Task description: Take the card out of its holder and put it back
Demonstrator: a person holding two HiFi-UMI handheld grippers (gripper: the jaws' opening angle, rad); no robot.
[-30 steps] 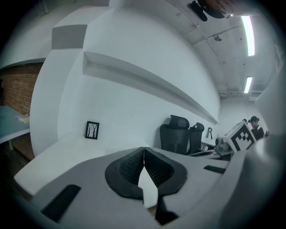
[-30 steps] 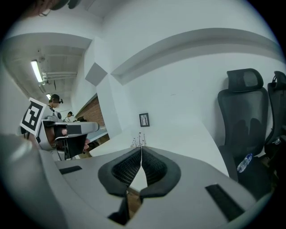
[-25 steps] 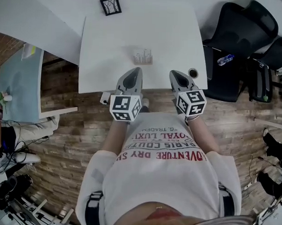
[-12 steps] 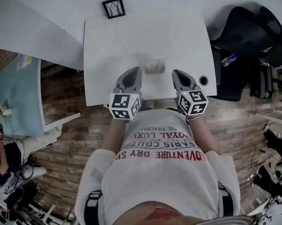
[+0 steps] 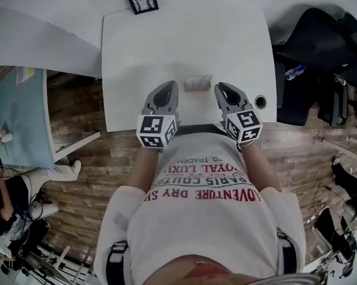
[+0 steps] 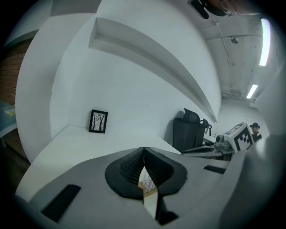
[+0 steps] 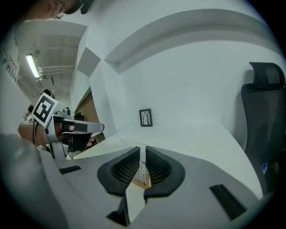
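Your left gripper (image 5: 170,86) reaches over the near edge of the white bench (image 5: 170,45). Its own view shows its fingers (image 6: 127,172) pressed together tip to tip with nothing pinched between them. Your right gripper (image 5: 219,88) sits alongside it over the same edge. Its fingers (image 7: 123,170) are closed too, with only a thin slit between the pads, and they hold nothing.

The card (image 5: 197,82) stands upright in its holder (image 5: 197,87) on the bench, close to the near edge. In the head view it lies between the two gripper tips and just ahead of them, and neither gripper touches it. Each gripper view shows the card low in the gap behind the closed fingers, with dark line print on it and the holder's tan base beneath.

At the far edge of the bench, a small black picture frame (image 5: 141,1) stands against the white wall. A round grommet hole (image 5: 260,101) sits in the bench top just to the right of your right gripper. A black office chair (image 5: 321,62) stands beyond the bench's right side.
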